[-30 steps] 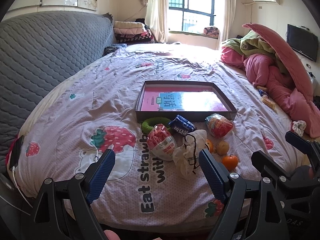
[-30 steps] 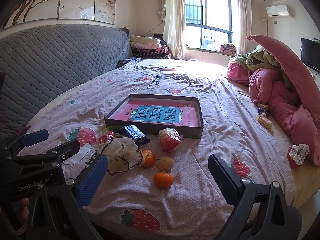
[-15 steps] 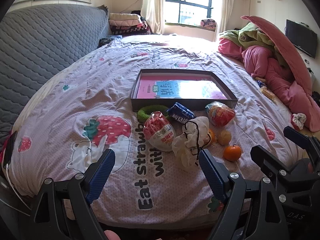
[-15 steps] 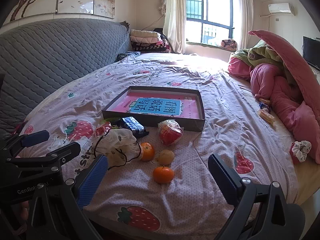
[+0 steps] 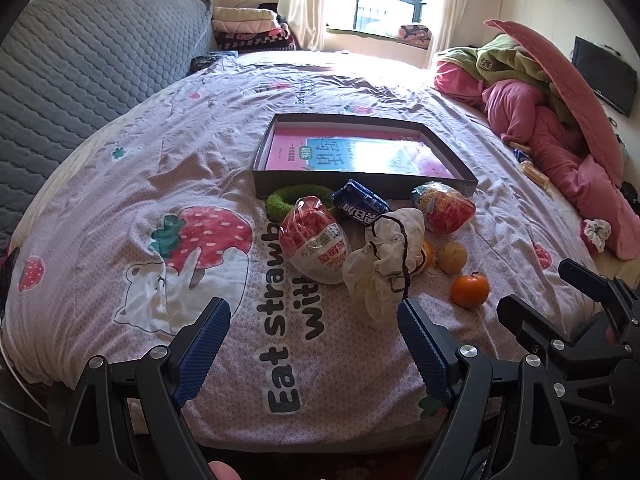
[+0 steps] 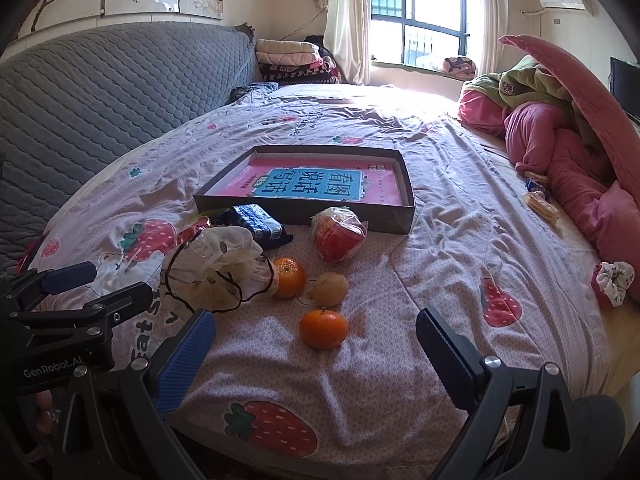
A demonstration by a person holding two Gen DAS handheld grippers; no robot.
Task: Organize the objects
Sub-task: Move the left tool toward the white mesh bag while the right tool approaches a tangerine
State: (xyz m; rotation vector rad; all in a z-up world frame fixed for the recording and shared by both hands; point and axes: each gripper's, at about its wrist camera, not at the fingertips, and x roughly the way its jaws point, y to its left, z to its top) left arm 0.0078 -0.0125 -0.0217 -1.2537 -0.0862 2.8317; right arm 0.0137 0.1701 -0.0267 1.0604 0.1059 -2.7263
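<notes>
A shallow dark box (image 5: 466,182) (image 6: 404,216) with a pink and blue book inside lies mid-bed. In front of it are a green ring (image 5: 280,200), a dark blue packet (image 5: 360,204) (image 6: 256,222), two red-and-white snack bags (image 5: 316,240) (image 6: 338,234), a white drawstring bag (image 5: 384,268) (image 6: 216,272), two oranges (image 6: 288,276) (image 6: 323,328) and a yellowish fruit (image 6: 330,289). My left gripper (image 5: 314,326) is open, low before the white bag. My right gripper (image 6: 316,344) is open, with the near orange just beyond its fingertips.
A grey quilted headboard (image 6: 100,92) runs along the left. Pink and green bedding (image 6: 560,120) is heaped at the right, with small snack packets (image 6: 538,196) and a scrunchie (image 6: 612,280) beside it. Folded blankets (image 6: 292,60) sit under the window.
Both grippers have moved forward and lower toward the pile of objects, which now looks larger. Both stay open and nothing on the bed has shifted.
</notes>
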